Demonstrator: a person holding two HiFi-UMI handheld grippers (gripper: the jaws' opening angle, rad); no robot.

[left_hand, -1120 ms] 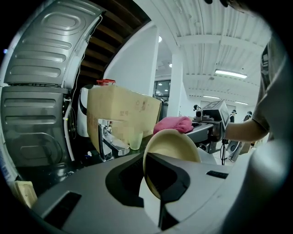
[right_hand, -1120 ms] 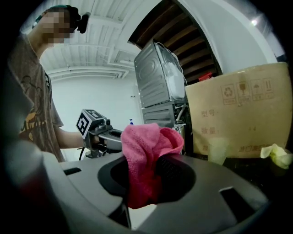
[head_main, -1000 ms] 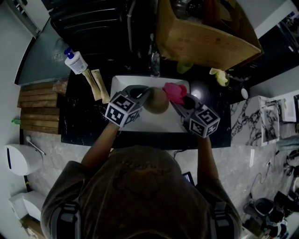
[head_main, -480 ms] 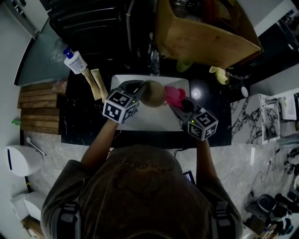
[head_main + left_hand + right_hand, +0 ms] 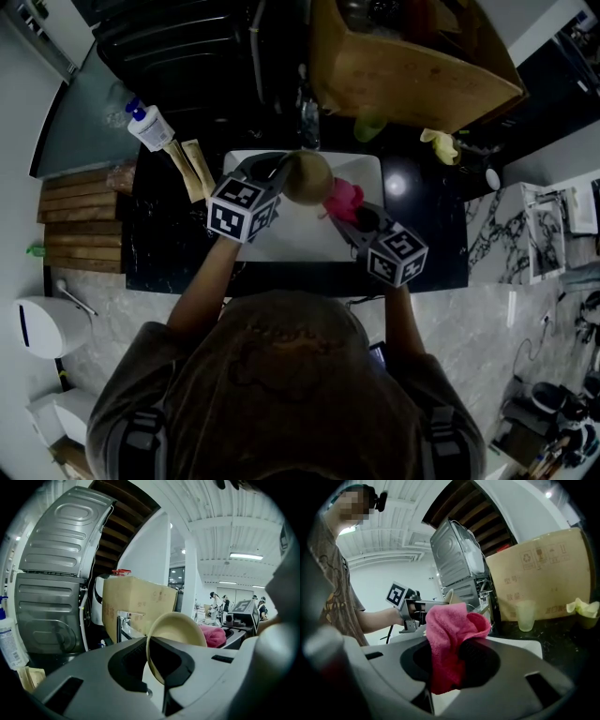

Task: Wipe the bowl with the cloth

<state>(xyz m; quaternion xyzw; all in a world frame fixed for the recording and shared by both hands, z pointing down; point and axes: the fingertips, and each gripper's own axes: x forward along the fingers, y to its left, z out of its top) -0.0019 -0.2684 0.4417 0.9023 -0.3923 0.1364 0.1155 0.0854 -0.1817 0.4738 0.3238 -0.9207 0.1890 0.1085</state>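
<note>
Bowl (image 5: 176, 630) is clamped by its thin rim in the left gripper (image 5: 159, 672) over the sink's (image 5: 300, 239) far edge. It is judged rigid, light and probably slippery. Soft cloth (image 5: 450, 634) is pinched, bunched, in the right gripper (image 5: 440, 677).

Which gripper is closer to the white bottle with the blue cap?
Left. The left gripper, holding the tan bowl, sits right of the white bottle; the right gripper, holding the pink cloth, farther right.

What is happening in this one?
A person works over a white sink with a gripper in each hand. The left gripper is shut on the rim of a tilted beige bowl. The right gripper is shut on a pink cloth, close beside the bowl; contact is unclear.
</note>
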